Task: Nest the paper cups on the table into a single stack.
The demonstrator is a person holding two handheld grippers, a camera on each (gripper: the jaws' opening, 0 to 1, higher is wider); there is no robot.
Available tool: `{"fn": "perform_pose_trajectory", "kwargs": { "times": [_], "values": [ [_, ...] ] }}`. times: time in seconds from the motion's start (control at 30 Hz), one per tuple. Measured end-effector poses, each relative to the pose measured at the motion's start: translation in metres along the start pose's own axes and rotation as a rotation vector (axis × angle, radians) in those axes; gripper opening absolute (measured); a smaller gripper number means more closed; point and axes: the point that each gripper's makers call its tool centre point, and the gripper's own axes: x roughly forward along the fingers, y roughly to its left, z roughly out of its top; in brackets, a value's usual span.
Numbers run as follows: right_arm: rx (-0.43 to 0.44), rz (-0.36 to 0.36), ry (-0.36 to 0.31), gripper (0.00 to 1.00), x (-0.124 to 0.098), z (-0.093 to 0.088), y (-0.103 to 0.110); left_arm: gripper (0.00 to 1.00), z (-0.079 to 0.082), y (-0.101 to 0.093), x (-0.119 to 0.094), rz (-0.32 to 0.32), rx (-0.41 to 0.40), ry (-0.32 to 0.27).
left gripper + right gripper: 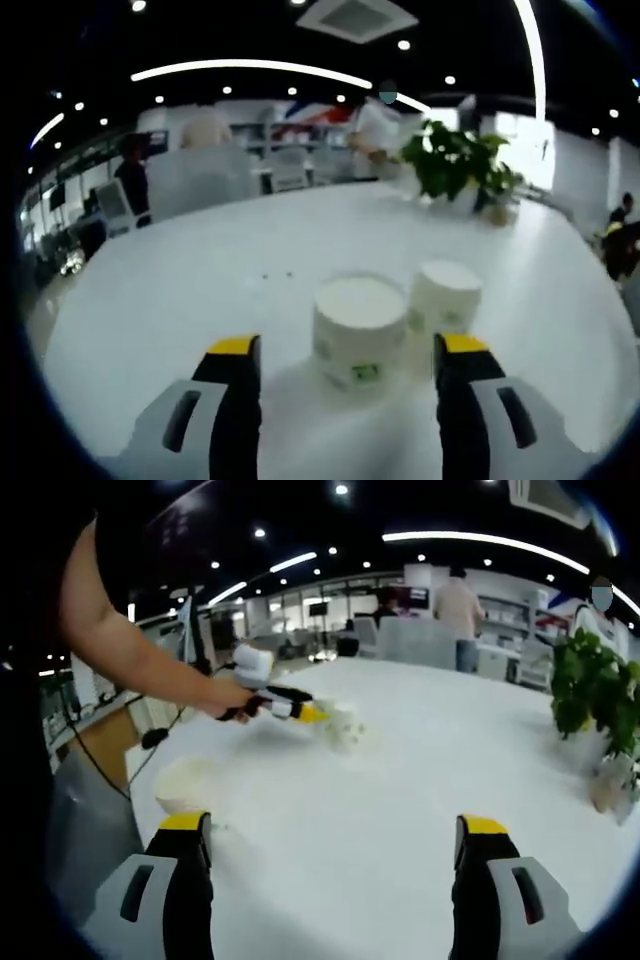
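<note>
In your left gripper view, your left claw (348,358) is spread wide, its yellow-tipped jaws rising from the bottom of the frame on either side of a white paper cup (359,331). The cup stands between the jaws at lower centre, and whether either jaw touches it cannot be told. A second paper cup (444,298) stands just beside it, to the right and slightly higher in the frame. Both rest on the white worktop (200,290). A potted plant (456,165) sits at the upper right.

In your right gripper view, your right claw (335,838) is also spread apart and holds nothing, over bare worktop (420,770). At upper left of that frame, your hand (225,695) holds the left claw against the pale cups (342,726), which look blurred there. A plant (598,695) shows at the right edge.
</note>
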Motion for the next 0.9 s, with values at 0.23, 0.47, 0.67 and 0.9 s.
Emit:
{"fn": "perform_pose_trajectory", "kwargs": {
  "times": [0.23,0.47,0.67,0.9],
  "values": [
    [0.001,-0.005,0.002,1.0,-0.001,0.001,-0.004,0.54,0.002,-0.002,0.013,-0.025,0.016,0.02],
    [0.004,-0.008,0.014,1.0,-0.003,-0.004,-0.003,0.39,0.002,-0.004,0.017,-0.038,0.012,0.034],
    [0.002,-0.01,0.009,1.0,-0.004,-0.001,-0.004,0.38,0.002,-0.003,0.017,-0.046,0.009,0.04],
    [-0.005,-0.01,0.01,0.99,-0.004,0.0,-0.006,0.38,0.001,0.0,0.014,-0.037,0.032,0.059]
  ]
}}
